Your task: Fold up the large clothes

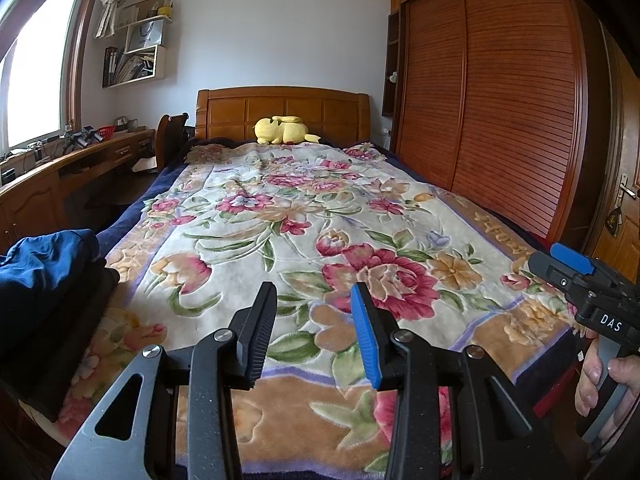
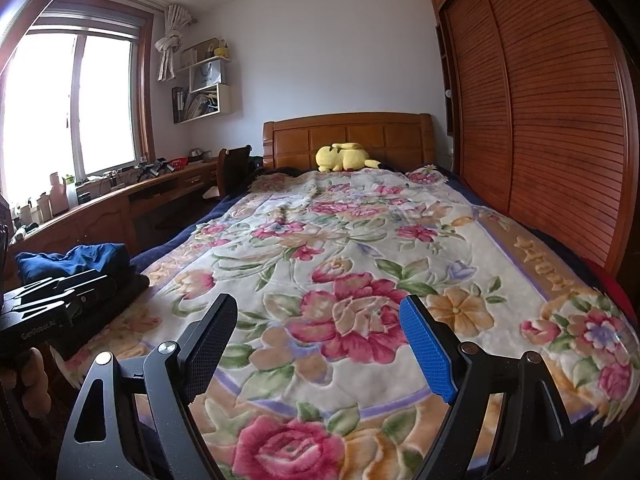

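A pile of clothes lies at the bed's near left corner: a blue garment point(image 1: 44, 260) on top of dark folded ones point(image 1: 52, 320); the same blue garment point(image 2: 80, 260) shows in the right wrist view. My left gripper point(image 1: 314, 296) hovers over the floral blanket point(image 1: 280, 220), jaws partly apart with nothing between them. My right gripper point(image 2: 318, 312) stands wide open over the blanket point(image 2: 360, 240), also empty. Each gripper shows at the edge of the other's view, the right one point(image 1: 576, 276) held by a hand point(image 1: 600, 376), the left one point(image 2: 56, 300) near the clothes pile.
A yellow plush toy point(image 1: 282, 130) lies by the wooden headboard point(image 1: 280, 110). A slatted wardrobe point(image 1: 500, 100) runs along the right side. A wooden desk point(image 1: 60, 172) with clutter, a chair point(image 1: 170, 132) and a window stand at the left.
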The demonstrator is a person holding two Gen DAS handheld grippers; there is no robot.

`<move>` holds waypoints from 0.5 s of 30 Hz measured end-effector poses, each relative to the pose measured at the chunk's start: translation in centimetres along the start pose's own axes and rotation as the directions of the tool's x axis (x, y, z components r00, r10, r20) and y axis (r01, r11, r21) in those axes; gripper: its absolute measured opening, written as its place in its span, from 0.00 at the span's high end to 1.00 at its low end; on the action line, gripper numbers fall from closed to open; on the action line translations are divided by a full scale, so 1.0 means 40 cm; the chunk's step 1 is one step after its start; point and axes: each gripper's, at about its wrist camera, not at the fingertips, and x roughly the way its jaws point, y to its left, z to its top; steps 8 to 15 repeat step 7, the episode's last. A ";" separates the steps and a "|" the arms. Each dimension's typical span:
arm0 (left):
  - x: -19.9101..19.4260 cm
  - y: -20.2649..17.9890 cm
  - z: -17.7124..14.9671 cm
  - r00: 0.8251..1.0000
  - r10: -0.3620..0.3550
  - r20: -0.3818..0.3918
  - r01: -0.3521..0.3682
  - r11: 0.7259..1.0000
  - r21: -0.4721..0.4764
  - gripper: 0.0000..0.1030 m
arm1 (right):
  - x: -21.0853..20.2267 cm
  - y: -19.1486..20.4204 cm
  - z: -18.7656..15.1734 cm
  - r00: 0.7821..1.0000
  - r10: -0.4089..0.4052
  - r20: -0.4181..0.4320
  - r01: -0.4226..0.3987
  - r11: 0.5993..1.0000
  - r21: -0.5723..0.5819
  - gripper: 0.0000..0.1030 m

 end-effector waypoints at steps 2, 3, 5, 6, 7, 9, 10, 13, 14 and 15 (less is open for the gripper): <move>0.000 0.000 0.000 1.000 0.001 0.001 -0.001 1.000 0.000 0.62 | 0.001 0.001 0.000 1.000 0.000 0.000 0.000 1.000 0.000 0.18; -0.001 -0.001 0.002 1.000 0.002 0.002 -0.002 1.000 0.000 0.62 | 0.002 0.001 0.000 1.000 0.000 0.000 0.000 1.000 0.000 0.18; -0.001 -0.001 0.002 1.000 0.001 0.001 -0.001 1.000 0.000 0.62 | 0.002 -0.001 0.000 1.000 0.002 -0.001 -0.002 1.000 0.000 0.18; -0.001 -0.001 0.002 1.000 0.002 0.002 -0.002 1.000 0.002 0.62 | 0.003 -0.001 0.000 1.000 0.002 -0.001 -0.002 1.000 0.001 0.18; -0.002 -0.001 0.002 1.000 0.003 0.002 -0.003 1.000 0.002 0.62 | 0.003 -0.002 0.000 1.000 0.002 0.000 -0.002 1.000 0.000 0.18; -0.002 -0.001 0.002 1.000 0.003 0.002 -0.003 1.000 0.002 0.62 | 0.003 -0.002 0.000 1.000 0.002 0.000 -0.002 1.000 0.000 0.18; -0.002 -0.001 0.002 1.000 0.003 0.002 -0.003 1.000 0.002 0.62 | 0.003 -0.002 0.000 1.000 0.002 0.000 -0.002 1.000 0.000 0.18; -0.002 -0.001 0.002 1.000 0.003 0.002 -0.003 1.000 0.002 0.62 | 0.003 -0.002 0.000 1.000 0.002 0.000 -0.002 1.000 0.000 0.18; -0.002 -0.001 0.002 1.000 0.003 0.002 -0.003 1.000 0.002 0.62 | 0.003 -0.002 0.000 1.000 0.002 0.000 -0.002 1.000 0.000 0.18; -0.002 -0.001 0.002 1.000 0.003 0.002 -0.003 1.000 0.002 0.62 | 0.003 -0.002 0.000 1.000 0.002 0.000 -0.002 1.000 0.000 0.18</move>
